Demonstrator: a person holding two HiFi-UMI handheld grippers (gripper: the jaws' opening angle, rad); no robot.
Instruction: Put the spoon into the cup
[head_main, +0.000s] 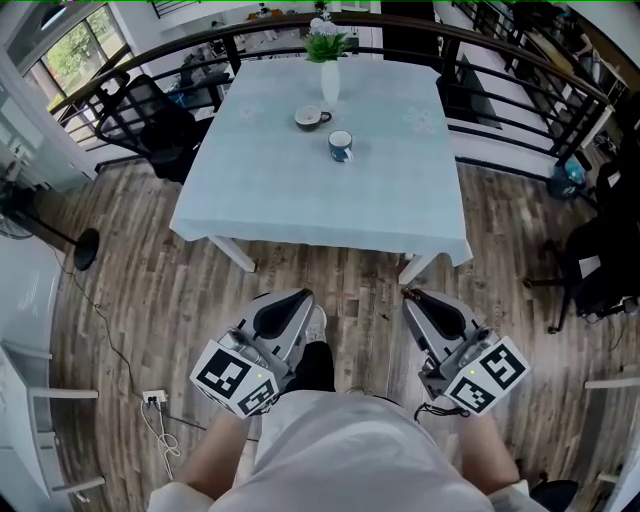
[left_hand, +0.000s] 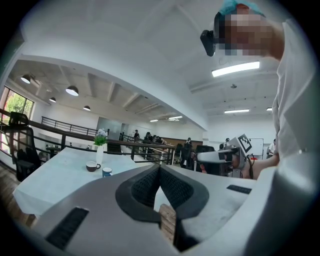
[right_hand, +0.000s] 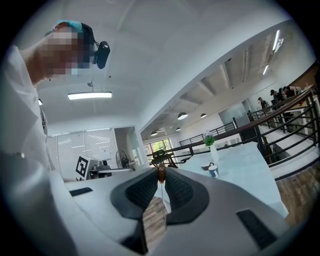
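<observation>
A blue mug (head_main: 341, 146) stands on the table with the pale blue cloth (head_main: 320, 200), far ahead of both grippers. It also shows small in the left gripper view (left_hand: 107, 172) and the right gripper view (right_hand: 213, 171). My right gripper (right_hand: 161, 176) is shut on a thin spoon (right_hand: 161, 172), seen edge-on, whose brown end pokes out at the tips. Held low in front of the person's body, the right gripper (head_main: 412, 297) has the left gripper (head_main: 303, 298) beside it. The left gripper (left_hand: 160, 168) has its jaws together with nothing between them.
A brown cup on a saucer (head_main: 312, 118) and a white vase with a green plant (head_main: 329, 70) stand behind the mug. A black office chair (head_main: 150, 120) is at the table's left, a dark railing (head_main: 520, 60) behind. Wooden floor (head_main: 330, 280) lies between me and the table.
</observation>
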